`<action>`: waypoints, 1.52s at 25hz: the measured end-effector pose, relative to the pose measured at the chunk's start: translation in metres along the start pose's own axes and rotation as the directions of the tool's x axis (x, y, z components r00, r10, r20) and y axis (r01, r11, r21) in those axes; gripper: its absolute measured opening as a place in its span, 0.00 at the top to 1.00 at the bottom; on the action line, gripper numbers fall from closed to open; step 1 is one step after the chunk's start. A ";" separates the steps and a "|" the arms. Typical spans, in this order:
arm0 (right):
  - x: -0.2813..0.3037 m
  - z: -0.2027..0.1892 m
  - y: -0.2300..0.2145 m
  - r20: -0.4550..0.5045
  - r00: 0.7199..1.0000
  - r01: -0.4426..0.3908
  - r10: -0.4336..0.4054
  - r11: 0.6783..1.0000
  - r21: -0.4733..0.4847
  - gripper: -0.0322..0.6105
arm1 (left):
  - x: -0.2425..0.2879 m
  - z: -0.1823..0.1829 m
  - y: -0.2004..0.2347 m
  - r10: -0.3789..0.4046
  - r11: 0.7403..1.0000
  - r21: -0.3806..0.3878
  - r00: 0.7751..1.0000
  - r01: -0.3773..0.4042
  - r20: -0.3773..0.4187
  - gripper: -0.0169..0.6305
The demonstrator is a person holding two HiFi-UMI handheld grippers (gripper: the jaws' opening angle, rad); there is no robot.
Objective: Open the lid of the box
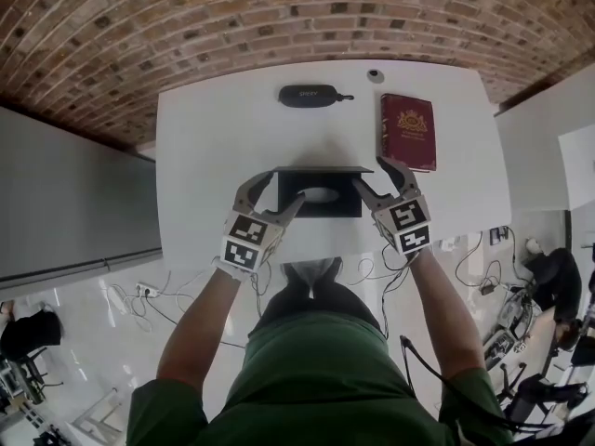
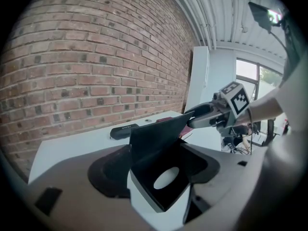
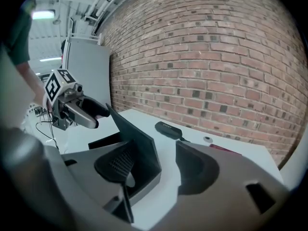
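Note:
A black box [image 1: 346, 204] sits near the front edge of the white table [image 1: 214, 147]. Its lid [image 1: 321, 169] stands raised at the back, and a white oval [image 1: 319, 194] shows inside. My left gripper [image 1: 274, 193] straddles the box's front left corner [image 2: 144, 189]. It is open, with a strip of table showing beside one finger. My right gripper [image 1: 369, 175] is open at the box's right side. One of its pads lies against the lid [image 3: 137, 141], the other stands apart across bare table. The left gripper view shows the right gripper's [image 2: 195, 115] tip at the lid's [image 2: 154, 138] upper corner.
A black case [image 1: 310, 95] lies at the back of the table. A red book [image 1: 407, 130] lies at the back right, with a small round object [image 1: 375, 75] by the far edge. Brick paving surrounds the table. Cables [image 1: 372, 268] trail below its front edge.

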State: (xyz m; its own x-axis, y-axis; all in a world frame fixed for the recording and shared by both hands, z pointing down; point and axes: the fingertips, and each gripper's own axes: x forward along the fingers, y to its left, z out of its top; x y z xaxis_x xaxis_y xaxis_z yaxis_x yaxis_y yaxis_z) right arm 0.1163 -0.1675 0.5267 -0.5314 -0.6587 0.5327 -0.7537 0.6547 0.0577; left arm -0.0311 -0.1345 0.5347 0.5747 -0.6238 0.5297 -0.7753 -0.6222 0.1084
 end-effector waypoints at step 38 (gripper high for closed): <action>0.095 -0.020 -0.069 -0.070 0.996 -0.027 0.058 0.923 0.385 0.80 | -0.037 -0.029 0.052 0.123 0.983 -0.130 0.991 -0.129 -0.050 0.50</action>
State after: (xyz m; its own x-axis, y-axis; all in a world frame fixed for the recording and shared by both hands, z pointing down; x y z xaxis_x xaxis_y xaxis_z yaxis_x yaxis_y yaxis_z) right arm 0.1252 -0.2676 0.5902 -0.5460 -0.5919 0.5929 -0.8299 0.4790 -0.2861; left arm -0.0999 -0.1301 0.5448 0.4610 -0.6714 0.5803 -0.8703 -0.4698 0.1478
